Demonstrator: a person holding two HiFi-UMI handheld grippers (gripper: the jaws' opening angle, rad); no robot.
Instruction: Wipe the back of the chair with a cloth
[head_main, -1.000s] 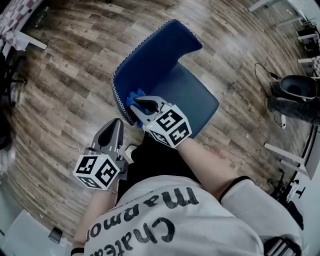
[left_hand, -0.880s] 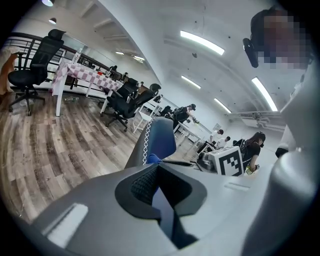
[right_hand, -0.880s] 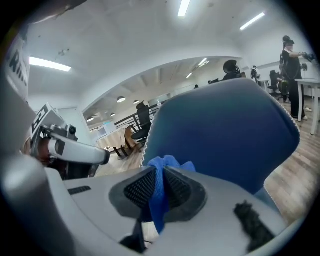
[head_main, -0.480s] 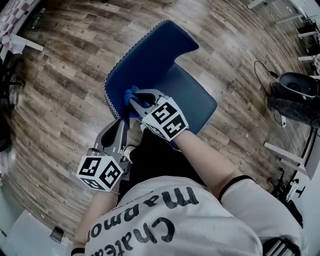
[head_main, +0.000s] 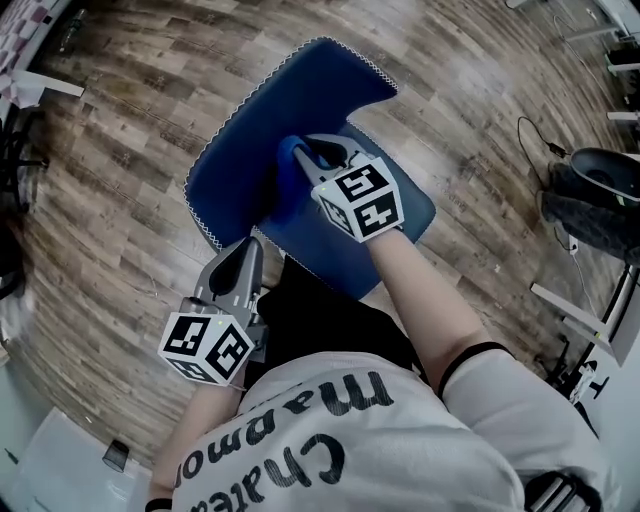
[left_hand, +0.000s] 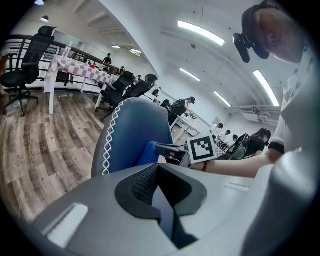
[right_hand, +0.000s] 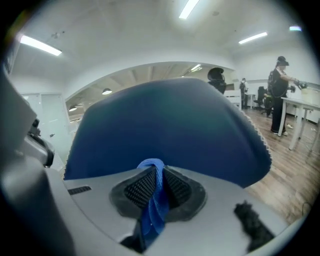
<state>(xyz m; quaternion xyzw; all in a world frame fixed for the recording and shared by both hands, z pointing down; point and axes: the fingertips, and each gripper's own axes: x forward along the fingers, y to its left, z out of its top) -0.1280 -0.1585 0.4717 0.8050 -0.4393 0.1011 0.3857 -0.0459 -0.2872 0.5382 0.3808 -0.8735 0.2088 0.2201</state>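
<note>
Wood-plank floor (head_main: 120, 180), white ceiling (left_hand: 150, 22) with strip lights (left_hand: 200, 32), black office chair (left_hand: 25, 75), seemingly a checked-cloth table (left_hand: 80, 70)

One chair (head_main: 265, 135) is standing in view; one cloth (right_hand: 154, 202) is showing; two grippers are operating: left gripper (head_main: 243, 256), right gripper (head_main: 322, 152).

Wood-plank floor (head_main: 120, 160) fills the head view. At 10 o'clock there, a checkered table corner (head_main: 28, 22) shows with a white leg (head_main: 50, 86). At 3 o'clock sits a black lump (head_main: 600, 175), with a cable (head_main: 533, 135) looping just beside it. White frame legs (head_main: 585, 320) lie at 4.

In the left gripper view a checkered table (left_hand: 80, 70) stands at 10 o'clock, an office chair (left_hand: 25, 60) at 9, more black chairs (left_hand: 125, 87) near centre, people (left_hand: 186, 105) beyond them, and strip lights (left_hand: 202, 32) at 1.

In the right gripper view a person (right_hand: 279, 90) stands at a white desk (right_hand: 302, 107) at 3 o'clock, with a ceiling light (right_hand: 190, 7) at 12.
</note>
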